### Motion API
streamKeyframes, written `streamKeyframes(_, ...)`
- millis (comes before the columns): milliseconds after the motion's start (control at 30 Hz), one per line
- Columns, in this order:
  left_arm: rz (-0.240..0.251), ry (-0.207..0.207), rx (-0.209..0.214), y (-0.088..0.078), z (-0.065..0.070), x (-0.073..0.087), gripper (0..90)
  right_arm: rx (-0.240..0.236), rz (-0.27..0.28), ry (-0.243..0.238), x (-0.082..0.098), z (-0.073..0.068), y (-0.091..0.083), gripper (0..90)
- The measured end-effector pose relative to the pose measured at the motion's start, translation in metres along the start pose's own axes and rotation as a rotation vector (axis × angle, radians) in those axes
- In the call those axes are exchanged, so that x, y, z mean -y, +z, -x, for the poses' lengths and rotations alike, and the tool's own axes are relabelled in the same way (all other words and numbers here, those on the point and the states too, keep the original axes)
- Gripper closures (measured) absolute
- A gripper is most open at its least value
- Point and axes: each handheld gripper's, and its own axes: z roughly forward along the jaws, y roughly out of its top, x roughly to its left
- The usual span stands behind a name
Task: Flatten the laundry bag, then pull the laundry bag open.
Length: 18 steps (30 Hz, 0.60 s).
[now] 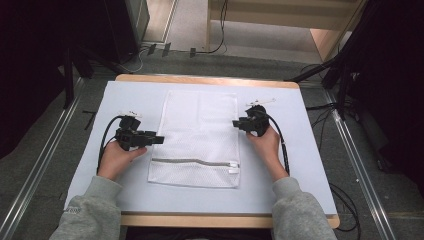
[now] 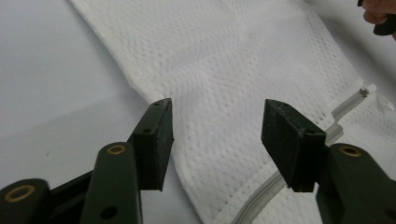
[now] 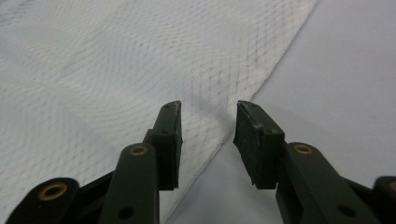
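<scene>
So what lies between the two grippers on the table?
High view: the white mesh bag lies flat between the left gripper and right gripper.

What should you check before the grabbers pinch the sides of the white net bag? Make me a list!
1. Mesh laundry bag lies flat on the table: ok.
2. Zipper shut along the near end: looks ok; pull tab sits at its right end.
3. Left gripper open, at the bag's left edge: ok; in the left gripper view the edge runs between the jaws, not pinched.
4. Right gripper open, at the bag's right edge: ok; the edge lies between its jaws in the right gripper view.
5. Jaws low enough to catch the mesh: cannot tell.
6. Cables clear of the bag: ok.
</scene>
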Motion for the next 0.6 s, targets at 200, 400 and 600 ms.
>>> streamKeyframes(200, 0.009, 0.012, 0.033, 0.007, 0.010, -0.010, 39.5, -0.025, 0.006, -0.008, 0.007, -0.006, -0.015, 54.7)
streamKeyframes(400, 0.005, 0.038, 0.056, 0.015, 0.022, -0.016, 36.1, -0.040, 0.013, -0.016, 0.015, -0.011, -0.030, 52.9)
streamKeyframes(600, -0.002, 0.072, 0.075, 0.020, 0.030, -0.019, 35.7, -0.052, 0.020, -0.025, 0.024, -0.018, -0.046, 52.3)
